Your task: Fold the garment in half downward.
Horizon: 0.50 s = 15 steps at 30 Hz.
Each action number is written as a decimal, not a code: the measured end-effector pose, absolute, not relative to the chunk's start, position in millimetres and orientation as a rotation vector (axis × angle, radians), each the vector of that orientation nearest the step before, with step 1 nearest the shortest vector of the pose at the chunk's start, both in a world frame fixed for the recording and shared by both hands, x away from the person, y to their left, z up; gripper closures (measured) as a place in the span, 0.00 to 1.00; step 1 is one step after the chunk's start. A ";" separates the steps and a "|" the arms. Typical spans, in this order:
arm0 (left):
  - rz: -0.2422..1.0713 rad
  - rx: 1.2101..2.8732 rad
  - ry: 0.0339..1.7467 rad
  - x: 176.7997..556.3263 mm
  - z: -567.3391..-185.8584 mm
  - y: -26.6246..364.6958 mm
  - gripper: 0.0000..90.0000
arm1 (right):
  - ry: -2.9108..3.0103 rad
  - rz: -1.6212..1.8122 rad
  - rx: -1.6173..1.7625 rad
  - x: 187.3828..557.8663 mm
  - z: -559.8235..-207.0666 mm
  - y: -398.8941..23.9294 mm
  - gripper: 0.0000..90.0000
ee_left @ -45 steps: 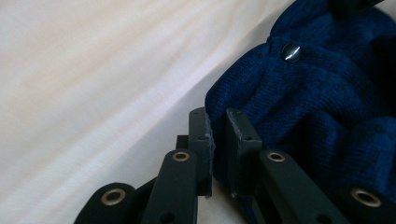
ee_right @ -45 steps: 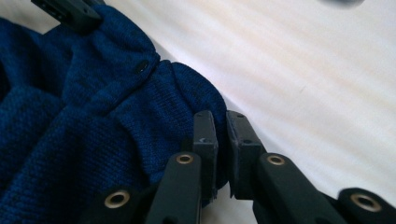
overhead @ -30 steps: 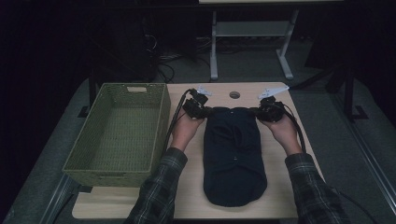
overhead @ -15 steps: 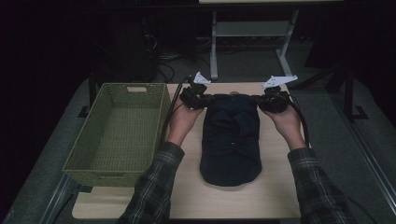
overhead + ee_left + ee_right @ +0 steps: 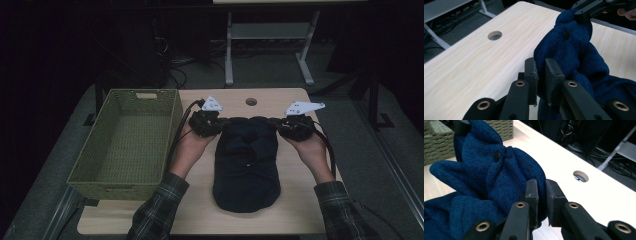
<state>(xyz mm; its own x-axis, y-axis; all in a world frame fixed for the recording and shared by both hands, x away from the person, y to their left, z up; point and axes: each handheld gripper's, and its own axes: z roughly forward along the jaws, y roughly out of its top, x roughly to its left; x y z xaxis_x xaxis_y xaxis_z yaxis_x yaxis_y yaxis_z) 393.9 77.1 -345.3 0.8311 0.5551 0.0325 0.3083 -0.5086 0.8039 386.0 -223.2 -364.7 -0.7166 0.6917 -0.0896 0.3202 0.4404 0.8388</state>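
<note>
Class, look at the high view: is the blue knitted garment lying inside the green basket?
No, the blue knitted garment lies on the wooden table, beside the green basket.

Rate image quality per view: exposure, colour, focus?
High view: dim, room behind nearly black, the sweater reads almost black and the basket is clear enough. Left gripper view: brightly lit, the sweater shows blue knit and a button, sharp; the tabletop is pale, without glare. Right gripper view: equally bright, sharp on the knit, background cables soft.
</note>
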 end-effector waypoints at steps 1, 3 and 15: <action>0.357 2.142 0.631 391.7 -347.2 78.0 0.90 | 2.281 1.194 0.856 383.8 -365.5 -222.6 0.89; 0.337 2.141 0.637 386.8 -351.0 80.0 0.89 | 2.279 1.205 0.845 377.8 -368.5 -222.0 0.89; 0.292 2.150 0.625 367.1 -360.5 88.5 0.88 | 2.304 1.270 0.840 350.5 -375.1 -221.8 0.87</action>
<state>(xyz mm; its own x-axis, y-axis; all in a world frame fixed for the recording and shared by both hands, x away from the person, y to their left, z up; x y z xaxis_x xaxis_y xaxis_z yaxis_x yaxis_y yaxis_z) 367.1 88.5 -360.5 0.8475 0.5306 -0.0127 0.3306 -0.5091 0.7947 350.5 -221.8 -375.1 -0.7505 0.6597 -0.0396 0.3188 0.4139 0.8527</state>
